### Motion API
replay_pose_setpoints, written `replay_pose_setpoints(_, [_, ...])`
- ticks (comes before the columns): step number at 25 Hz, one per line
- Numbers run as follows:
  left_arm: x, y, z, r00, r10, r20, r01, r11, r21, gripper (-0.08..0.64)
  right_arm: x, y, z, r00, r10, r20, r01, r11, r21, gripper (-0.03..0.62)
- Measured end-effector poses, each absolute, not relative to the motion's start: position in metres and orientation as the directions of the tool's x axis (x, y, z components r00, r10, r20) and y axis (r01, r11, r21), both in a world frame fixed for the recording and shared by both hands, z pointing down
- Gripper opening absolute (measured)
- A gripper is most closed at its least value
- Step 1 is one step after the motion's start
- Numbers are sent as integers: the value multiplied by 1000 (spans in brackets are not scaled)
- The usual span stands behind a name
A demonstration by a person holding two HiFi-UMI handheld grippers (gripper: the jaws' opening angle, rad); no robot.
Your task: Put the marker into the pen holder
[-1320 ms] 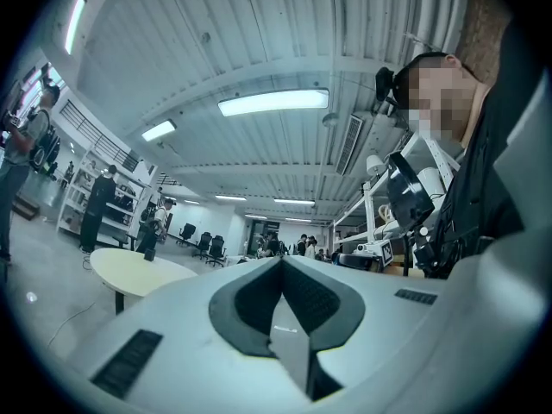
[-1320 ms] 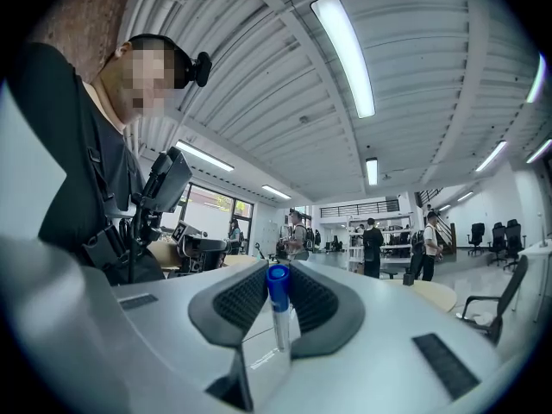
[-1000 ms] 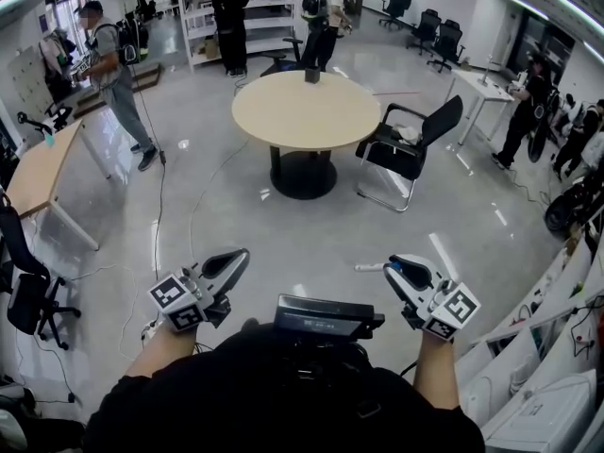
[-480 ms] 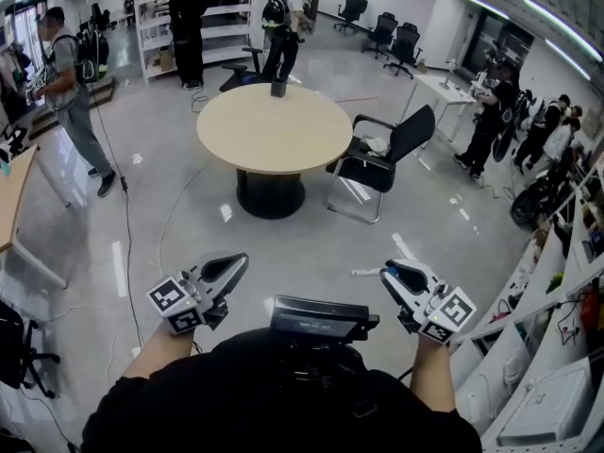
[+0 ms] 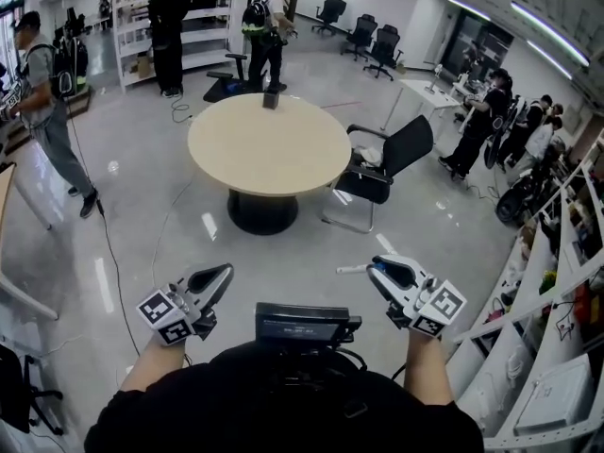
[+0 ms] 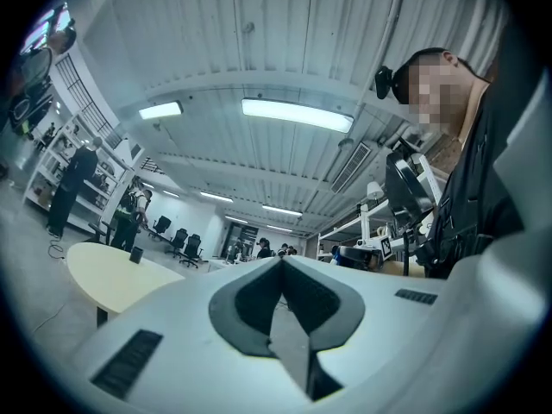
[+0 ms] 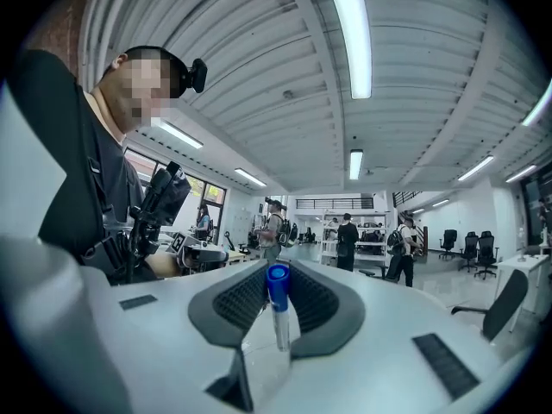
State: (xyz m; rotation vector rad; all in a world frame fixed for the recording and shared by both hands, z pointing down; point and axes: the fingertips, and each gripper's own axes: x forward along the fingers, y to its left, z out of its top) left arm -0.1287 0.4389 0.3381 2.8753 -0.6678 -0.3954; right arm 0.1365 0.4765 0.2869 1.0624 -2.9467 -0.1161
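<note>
The right claw is closed on the marker, with part of the marker sticking out past the tips. The left claw is shut with nothing in it. Well ahead, across open floor, a round desk is seen with a small dark pot at its far edge, probably the pen holder, though it is too small to be sure. A firm grip is called for during the approach, and the marker is best turned upright above the pen holder before release.
</note>
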Motion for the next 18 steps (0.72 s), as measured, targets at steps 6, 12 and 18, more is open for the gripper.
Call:
replay_pose_setpoints(6, [-169,389,357,833,-504,-228,-451,-857,249,-3,101,413,296,-800,-601,6,-598,797,80,80])
replay_pose_setpoints(12, [-196,369,367,784,-585,-209,-534,-807,254,-3,78,365,304,-852,-524,1,-522,849,76,80])
replay_pose_setpoints(18, [-199,338,354,731,-653,-196,-613,-756,230,-3,77,308,298,-898,-439,-34,-441,895,73,80])
